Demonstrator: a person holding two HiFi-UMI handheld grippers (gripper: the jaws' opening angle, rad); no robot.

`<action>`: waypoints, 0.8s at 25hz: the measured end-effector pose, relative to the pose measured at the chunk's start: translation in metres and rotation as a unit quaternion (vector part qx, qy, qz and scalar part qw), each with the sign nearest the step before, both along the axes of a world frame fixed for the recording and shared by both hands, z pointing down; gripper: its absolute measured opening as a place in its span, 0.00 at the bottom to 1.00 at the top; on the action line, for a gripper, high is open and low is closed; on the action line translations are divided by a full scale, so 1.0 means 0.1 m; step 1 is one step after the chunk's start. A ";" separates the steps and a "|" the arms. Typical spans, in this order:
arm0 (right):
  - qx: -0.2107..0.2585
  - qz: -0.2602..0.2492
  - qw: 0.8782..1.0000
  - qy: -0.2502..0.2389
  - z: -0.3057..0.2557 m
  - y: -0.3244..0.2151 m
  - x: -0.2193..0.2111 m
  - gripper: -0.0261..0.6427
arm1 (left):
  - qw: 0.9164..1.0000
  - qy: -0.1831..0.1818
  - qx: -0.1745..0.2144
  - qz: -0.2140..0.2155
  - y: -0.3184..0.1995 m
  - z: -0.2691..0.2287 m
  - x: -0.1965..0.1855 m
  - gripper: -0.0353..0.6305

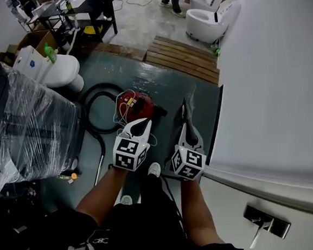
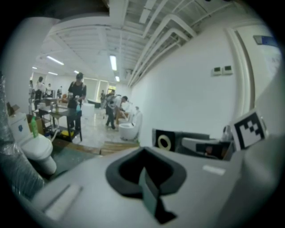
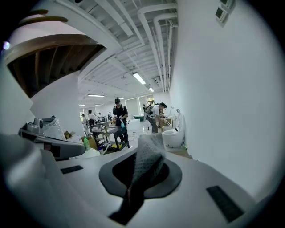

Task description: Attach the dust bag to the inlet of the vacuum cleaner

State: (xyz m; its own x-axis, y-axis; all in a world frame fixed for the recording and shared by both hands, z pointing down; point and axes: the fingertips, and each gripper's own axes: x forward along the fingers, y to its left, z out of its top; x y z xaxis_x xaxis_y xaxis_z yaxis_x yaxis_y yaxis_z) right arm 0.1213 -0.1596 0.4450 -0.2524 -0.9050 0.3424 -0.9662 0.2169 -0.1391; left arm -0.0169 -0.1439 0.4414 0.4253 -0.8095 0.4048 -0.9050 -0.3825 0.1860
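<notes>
While my right gripper clamps its fingers on the grey mesh dust bag just right of the red canister vacuum cleaner, my left gripper, fingers closed and empty, should brace that cleaner.

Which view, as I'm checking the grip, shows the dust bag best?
Right gripper view: the grey mesh dust bag stands close up, pinched in the right gripper's shut jaws. The head view shows a narrow grey strip ahead of that gripper; the left gripper view shows none.
</notes>
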 end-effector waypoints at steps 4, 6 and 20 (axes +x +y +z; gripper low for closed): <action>-0.029 0.000 1.000 0.000 0.43 -0.33 0.10 0.05 | 1.000 -0.006 -0.024 -0.013 -0.33 0.35 0.02 0.05; -0.043 0.000 0.999 -0.001 0.68 -0.49 0.14 0.05 | 0.999 -0.009 -0.034 -0.019 -0.47 0.55 0.04 0.05; -0.106 0.012 0.994 0.000 2.41 -1.00 0.09 0.05 | 0.997 0.000 -0.077 -0.022 -0.90 1.92 0.07 0.05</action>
